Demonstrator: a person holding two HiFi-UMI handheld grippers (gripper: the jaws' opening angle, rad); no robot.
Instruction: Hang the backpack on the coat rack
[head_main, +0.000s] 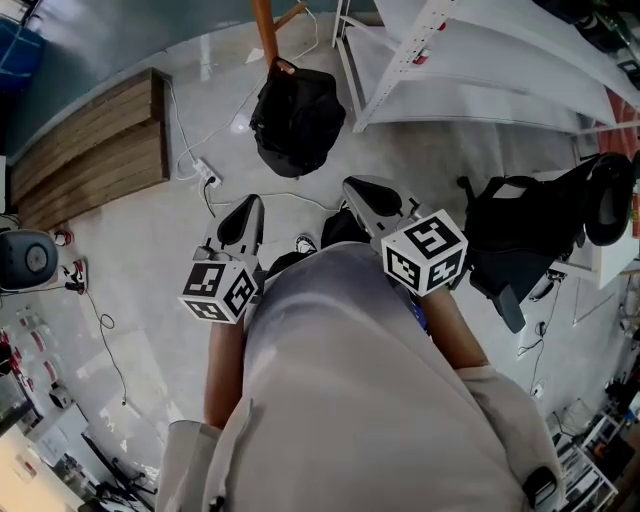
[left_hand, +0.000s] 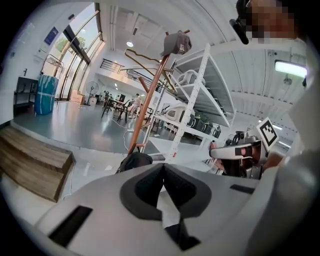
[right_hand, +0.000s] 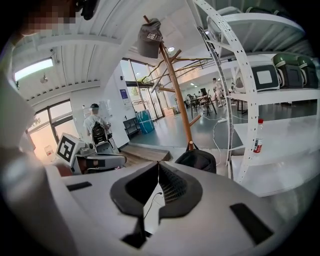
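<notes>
- A black fabric backpack (head_main: 297, 118) is seen slumped on the pale grey floor (head_main: 150, 270), against the foot of the orange-brown wooden coat rack (head_main: 264, 30). It is not hung.
- The left gripper (head_main: 243, 215) and the right gripper (head_main: 370, 195) are held well apart from the backpack, each with its jaws pressed together and nothing between them.
- Open floor is left between the grippers and the backpack, crossed only by a white cable with a power strip (head_main: 208, 180).
- This open floor is bounded on the left by a low wooden plank platform (head_main: 95, 150). On the right it is bounded by a leg of a white metal shelving unit (head_main: 350, 70), just beside the backpack.
- In the head view the rack is cut off at the top edge. Its branches and a grey cap (right_hand: 150, 32) on its tip are shown only in the gripper views.
- The floor nearest the person is hidden by a light-shirted torso (head_main: 350, 380).
- A second black bag-like shape (head_main: 520, 235) at the right cannot be made out clearly.
</notes>
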